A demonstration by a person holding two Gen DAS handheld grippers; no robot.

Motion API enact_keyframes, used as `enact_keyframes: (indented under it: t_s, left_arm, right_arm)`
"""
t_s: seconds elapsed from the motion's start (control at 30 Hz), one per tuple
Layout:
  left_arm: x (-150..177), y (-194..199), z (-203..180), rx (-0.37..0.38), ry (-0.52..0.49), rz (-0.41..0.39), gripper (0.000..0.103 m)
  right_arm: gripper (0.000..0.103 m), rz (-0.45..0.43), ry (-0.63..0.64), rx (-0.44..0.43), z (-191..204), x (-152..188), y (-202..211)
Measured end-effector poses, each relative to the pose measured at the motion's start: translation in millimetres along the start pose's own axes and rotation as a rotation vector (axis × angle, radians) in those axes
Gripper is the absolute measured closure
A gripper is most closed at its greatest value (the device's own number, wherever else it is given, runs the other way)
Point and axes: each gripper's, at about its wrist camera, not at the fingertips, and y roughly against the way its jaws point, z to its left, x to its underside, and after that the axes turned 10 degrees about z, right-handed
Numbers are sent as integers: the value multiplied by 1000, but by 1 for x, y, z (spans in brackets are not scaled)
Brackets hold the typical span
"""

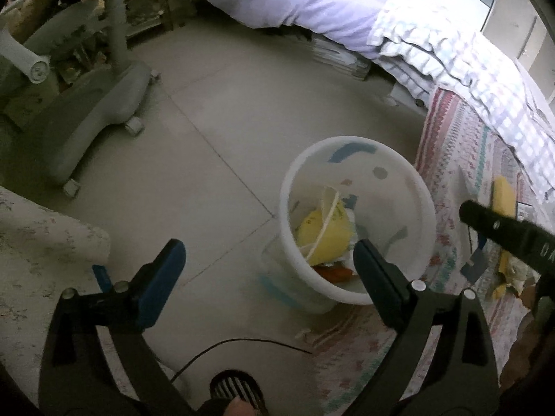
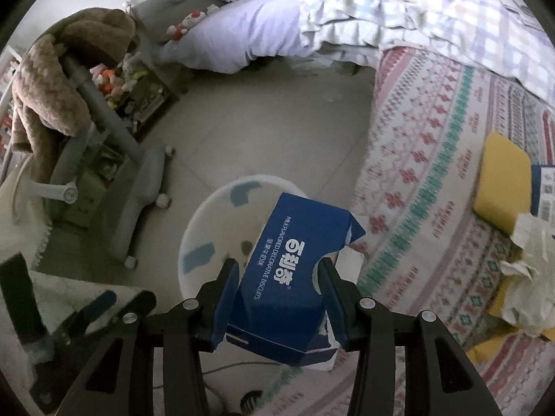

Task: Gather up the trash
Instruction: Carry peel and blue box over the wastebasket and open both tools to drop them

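Note:
A white plastic bin (image 1: 347, 142) stands on the floor at the rug's edge, with a yellow wrapper (image 1: 322, 232) and other scraps inside. My left gripper (image 1: 267, 256) hangs open just above and in front of the bin, nothing between its blue pads. My right gripper (image 2: 279, 274) is shut on a blue biscuit box (image 2: 298, 260), held over the bin (image 2: 215, 215). In the left wrist view one black finger (image 1: 485, 218) of the right gripper reaches in from the right. On the rug lie a yellow packet (image 2: 503, 180) and crumpled white plastic (image 2: 530, 267).
A grey chair base on casters (image 1: 97, 118) stands to the left of the bin. A bed with a lilac sheet (image 1: 295, 0) and a plaid quilt (image 1: 451, 55) runs along the back. The patterned rug (image 2: 433, 138) covers the right side. A thin cable (image 1: 242, 341) crosses the floor.

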Motion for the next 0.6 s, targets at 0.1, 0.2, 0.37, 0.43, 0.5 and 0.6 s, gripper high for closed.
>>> enact_keyframes:
  t_s: [0.1, 0.2, 0.37, 0.43, 0.5, 0.6]
  left_arm:
    - [0, -1, 4, -7, 4, 4, 6]
    - [1, -1, 4, 3, 0, 8, 6]
    - [4, 1, -2, 15, -17, 8, 6]
    - [5, 3, -4, 24, -20, 7, 6]
    - [5, 5, -8, 29, -25, 3, 6]
    - [7, 9, -15, 42, -39, -2, 6]
  right_arm:
    - [54, -16, 7, -40, 6, -5, -1]
    - [34, -55, 26, -87, 12, -7, 6]
    - [21, -73, 38, -83, 11, -1, 24]
    - [21, -68, 53, -36, 8, 5, 30]
    - [21, -70, 65, -3, 4, 11, 36]
    - [21, -78, 51, 23, -11, 21, 50]
